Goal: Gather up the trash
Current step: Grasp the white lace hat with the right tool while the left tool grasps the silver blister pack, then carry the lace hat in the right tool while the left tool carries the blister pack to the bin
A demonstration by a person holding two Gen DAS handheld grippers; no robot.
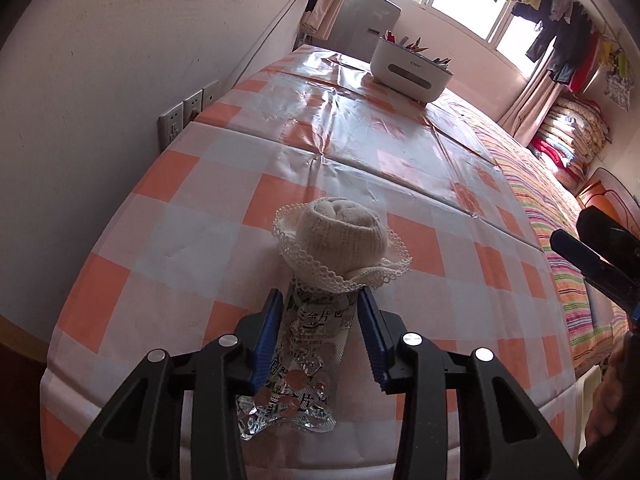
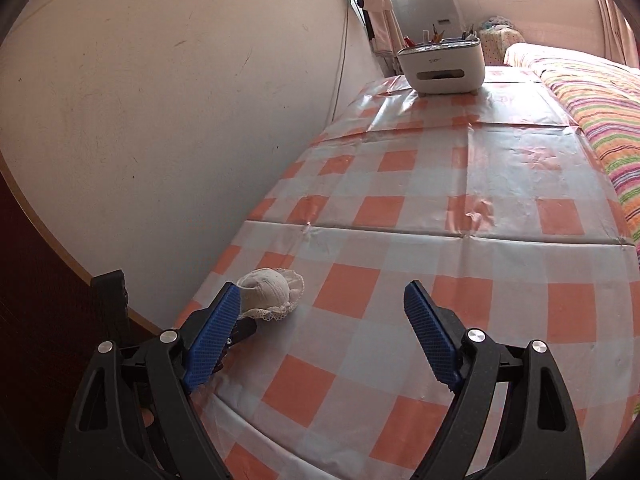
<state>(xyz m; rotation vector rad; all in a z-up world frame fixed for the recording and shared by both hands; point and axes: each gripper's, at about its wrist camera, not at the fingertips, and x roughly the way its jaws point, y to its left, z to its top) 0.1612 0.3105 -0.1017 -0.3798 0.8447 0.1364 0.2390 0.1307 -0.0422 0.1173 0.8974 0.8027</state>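
Observation:
A crumpled silver foil pill blister pack (image 1: 304, 360) lies on the orange-and-white checked tablecloth (image 1: 200, 184) near the front edge. My left gripper (image 1: 320, 300) straddles it, the blue pads on either side with gaps, so it is open. A rolled cream sock with a lace cuff (image 1: 344, 240) lies just beyond the blister; it also shows in the right wrist view (image 2: 270, 290). My right gripper (image 2: 322, 300) is open and empty above the tablecloth (image 2: 440, 208), to the right of the sock. Its finger shows at the right edge of the left wrist view (image 1: 592, 256).
A white desktop bin (image 1: 408, 68) holding pens and scraps stands at the table's far end, also in the right wrist view (image 2: 442, 66). A wall with sockets (image 1: 184, 116) runs along the left. A bed with a striped cover (image 2: 600, 120) borders the right.

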